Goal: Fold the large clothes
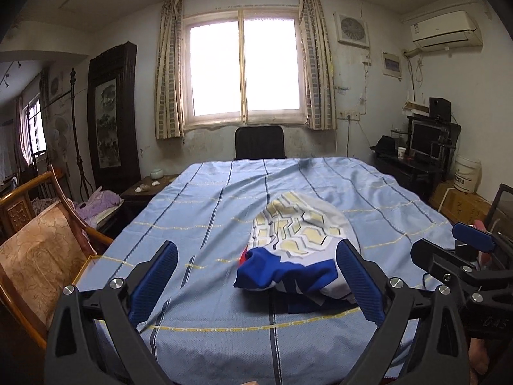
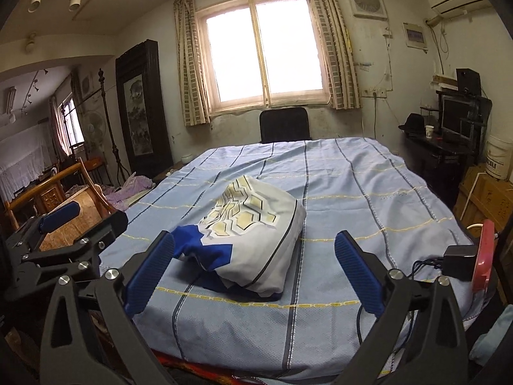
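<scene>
Garment: we see the white, blue and yellow hexagon-print fabric bundle [image 2: 253,237] folded on the blue striped bedsheet [image 2: 352,192] — apparently finished.
Left gripper [image 1: 256,282]: apart, empty.
Right gripper [image 2: 255,274]: apart, empty — clear of cloth.

Light blue striped sheet [image 1: 224,211] covered table. Black chair [image 1: 259,142] stood at far edge, under bright window [image 1: 245,67] flanked by patterned curtains [image 1: 168,67]. Wooden armchair [image 1: 35,256] sat at left, purple cloth [image 1: 96,207] behind it. Air conditioner [image 1: 445,29] hung high on right wall; white bucket [image 1: 466,173] and monitor [image 1: 426,139] stood below. Red-cased phone [image 2: 485,256] stood at sheet's right edge, black charger [image 2: 458,261] beside it.
</scene>
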`<state>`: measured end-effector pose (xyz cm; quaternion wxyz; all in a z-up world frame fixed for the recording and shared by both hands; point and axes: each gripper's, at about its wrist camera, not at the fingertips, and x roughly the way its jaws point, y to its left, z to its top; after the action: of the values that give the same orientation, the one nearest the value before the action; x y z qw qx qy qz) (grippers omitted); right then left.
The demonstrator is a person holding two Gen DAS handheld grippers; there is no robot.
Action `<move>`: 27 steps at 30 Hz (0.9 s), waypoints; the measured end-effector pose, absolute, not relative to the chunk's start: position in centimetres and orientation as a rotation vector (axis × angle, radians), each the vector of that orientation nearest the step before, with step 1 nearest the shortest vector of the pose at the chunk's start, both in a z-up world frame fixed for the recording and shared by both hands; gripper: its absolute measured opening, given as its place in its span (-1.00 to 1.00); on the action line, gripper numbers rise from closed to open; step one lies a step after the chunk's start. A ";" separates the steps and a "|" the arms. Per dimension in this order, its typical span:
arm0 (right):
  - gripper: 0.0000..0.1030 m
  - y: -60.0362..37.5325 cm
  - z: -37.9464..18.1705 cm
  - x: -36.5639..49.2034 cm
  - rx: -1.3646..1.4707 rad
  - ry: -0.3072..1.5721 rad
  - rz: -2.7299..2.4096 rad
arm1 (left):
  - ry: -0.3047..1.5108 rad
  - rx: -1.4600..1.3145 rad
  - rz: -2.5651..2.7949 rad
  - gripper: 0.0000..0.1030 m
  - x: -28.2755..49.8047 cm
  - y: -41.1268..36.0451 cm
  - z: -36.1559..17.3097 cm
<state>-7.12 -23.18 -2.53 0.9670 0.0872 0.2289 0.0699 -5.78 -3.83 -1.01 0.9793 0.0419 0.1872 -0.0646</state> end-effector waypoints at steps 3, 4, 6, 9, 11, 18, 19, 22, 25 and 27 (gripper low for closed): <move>0.89 -22.8 -3.3 -6.3 0.172 0.489 0.144 | 0.418 0.078 -0.126 0.93 -4.7 -3.8 -1.9; 0.89 -22.7 -3.6 -6.0 0.168 0.499 0.143 | 0.427 0.077 -0.126 0.93 -4.5 -3.7 -2.3; 0.89 -22.5 -3.9 -5.7 0.167 0.511 0.148 | 0.436 0.082 -0.121 0.93 -4.2 -3.6 -2.7; 0.89 -22.4 -4.3 -5.2 0.171 0.524 0.157 | 0.441 0.084 -0.112 0.93 -4.0 -3.5 -3.1; 0.90 -22.4 -4.5 -4.9 0.178 0.531 0.162 | 0.447 0.082 -0.112 0.93 -3.8 -3.5 -3.2; 0.90 -22.9 -5.1 -4.3 0.204 0.546 0.168 | 0.452 0.099 -0.112 0.93 -3.6 -3.8 -3.5; 0.90 -22.9 -5.1 -4.4 0.206 0.546 0.168 | 0.453 0.100 -0.113 0.93 -3.6 -3.8 -3.5; 0.90 -23.1 -5.0 -4.4 0.209 0.544 0.167 | 0.453 0.100 -0.113 0.93 -3.7 -3.9 -3.6; 0.90 -23.1 -5.0 -4.5 0.209 0.541 0.170 | 0.454 0.099 -0.113 0.93 -3.7 -3.9 -3.5; 0.90 -23.1 -4.9 -4.6 0.207 0.537 0.172 | 0.453 0.100 -0.113 0.93 -3.7 -3.9 -3.6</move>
<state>-4.59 -23.05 -4.89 0.9553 0.1021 0.2643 0.0846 -3.72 -3.94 -3.56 0.9716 0.0493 0.2244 -0.0562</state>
